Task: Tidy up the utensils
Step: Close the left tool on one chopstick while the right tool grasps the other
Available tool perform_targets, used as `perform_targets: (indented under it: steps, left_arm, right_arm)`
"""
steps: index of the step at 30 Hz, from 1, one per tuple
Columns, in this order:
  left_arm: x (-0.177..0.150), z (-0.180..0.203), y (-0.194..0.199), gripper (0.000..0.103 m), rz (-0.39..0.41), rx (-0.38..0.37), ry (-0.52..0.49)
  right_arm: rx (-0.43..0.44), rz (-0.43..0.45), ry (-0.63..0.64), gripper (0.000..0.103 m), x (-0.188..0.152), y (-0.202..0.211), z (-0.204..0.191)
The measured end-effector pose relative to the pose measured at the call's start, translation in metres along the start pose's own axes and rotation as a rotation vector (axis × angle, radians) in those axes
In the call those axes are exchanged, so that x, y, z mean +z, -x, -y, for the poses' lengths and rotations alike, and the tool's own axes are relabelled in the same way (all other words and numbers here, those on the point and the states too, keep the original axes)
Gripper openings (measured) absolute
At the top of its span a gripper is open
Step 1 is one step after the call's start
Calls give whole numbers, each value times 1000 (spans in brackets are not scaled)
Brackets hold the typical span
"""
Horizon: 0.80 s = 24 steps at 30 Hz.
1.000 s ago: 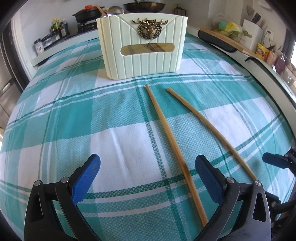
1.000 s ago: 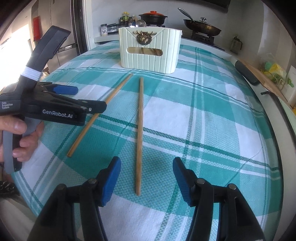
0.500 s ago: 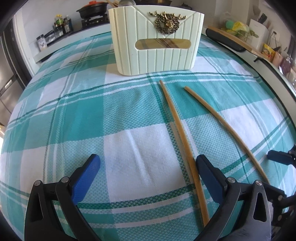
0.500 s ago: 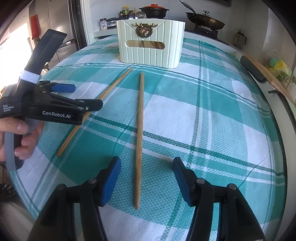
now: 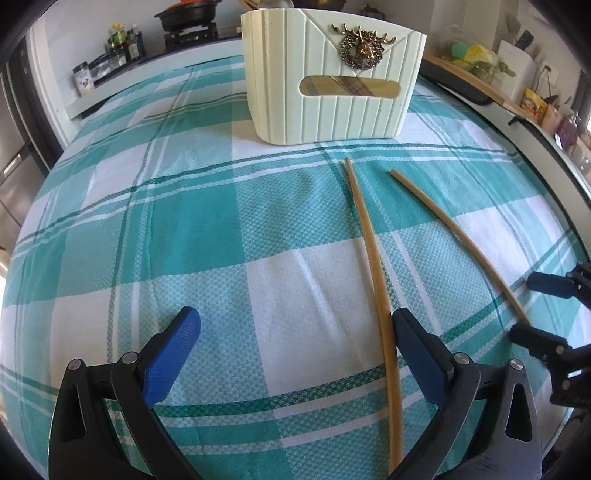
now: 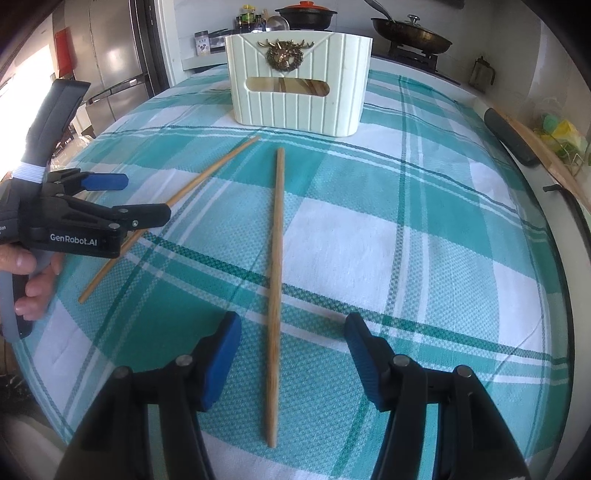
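Two wooden chopsticks lie on the teal-and-white checked tablecloth [image 5: 207, 229] in front of a cream ribbed utensil holder [image 5: 328, 74] with a brass deer emblem. In the left wrist view the left chopstick [image 5: 373, 251] runs just inside the right finger of my open left gripper [image 5: 295, 332]; the right chopstick [image 5: 458, 240] lies further right. In the right wrist view that right chopstick [image 6: 275, 280] lies between the blue pads of my open right gripper [image 6: 291, 332], untouched. The left chopstick [image 6: 177, 195] passes under the left gripper [image 6: 140, 201], held by a hand. The holder [image 6: 299, 81] stands at the back.
A stove with a red-lidded pot [image 6: 306, 14] and a pan [image 6: 410, 33] stands behind the table. Jars and bottles [image 5: 118, 48] sit on a ledge at back left. A fridge [image 6: 110, 66] is at the left. A counter with packets [image 5: 532, 103] lines the right edge.
Both grippers have moved forward along the chopsticks toward the holder, which looks larger now. The left chopstick now lies against the inside of the left gripper's right finger. Both grippers stay open.
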<state>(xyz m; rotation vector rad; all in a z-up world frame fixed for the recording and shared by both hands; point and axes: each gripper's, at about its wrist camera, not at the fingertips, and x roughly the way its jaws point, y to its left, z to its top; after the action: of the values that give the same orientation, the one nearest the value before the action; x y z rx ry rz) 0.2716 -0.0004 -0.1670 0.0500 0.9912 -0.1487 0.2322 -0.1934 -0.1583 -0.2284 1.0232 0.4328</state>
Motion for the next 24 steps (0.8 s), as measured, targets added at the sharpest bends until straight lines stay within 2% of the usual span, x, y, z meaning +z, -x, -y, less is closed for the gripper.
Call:
perform_targets:
  steps: [5,12,14,15,17,19,20,21,22,24]
  left_arm:
    - [13,3,-8,100,-2,-23,-7]
    - [47,18,-25,74,-17,-56,-84]
    - [55,20,-28,68,-27,-68,-94]
    - [58,21,-28,62,-32,-76,-100]
    - [64,22,-30,52,-49,-106,-114]
    - [67,25,-32,41,-66,-128,-132]
    - [68,27,-32,39,-71,-136,-141]
    - [69,30,-33,37,-71,-136,-153]
    - [70,31,-33,26,-68,-137,-163]
    - [72,33,-34,8,-68,-150,-166]
  right_arm:
    - [18,10,6,60,20,-14,5]
    - [35,-4,39,58,66,-43,8]
    - [41,-2,63,48,80,-51,8]
    - [56,0,68,47,87,-55,8]
    - [62,-1,76,33,98,-61,9]
    - [74,-5,83,25,106,-66,10]
    - [76,-7,88,17,108,-68,10]
    - [82,-10,90,13,110,-69,10]
    - [87,-10,88,9,112,-70,10]
    - [101,-6,70,8,113,-70,12]
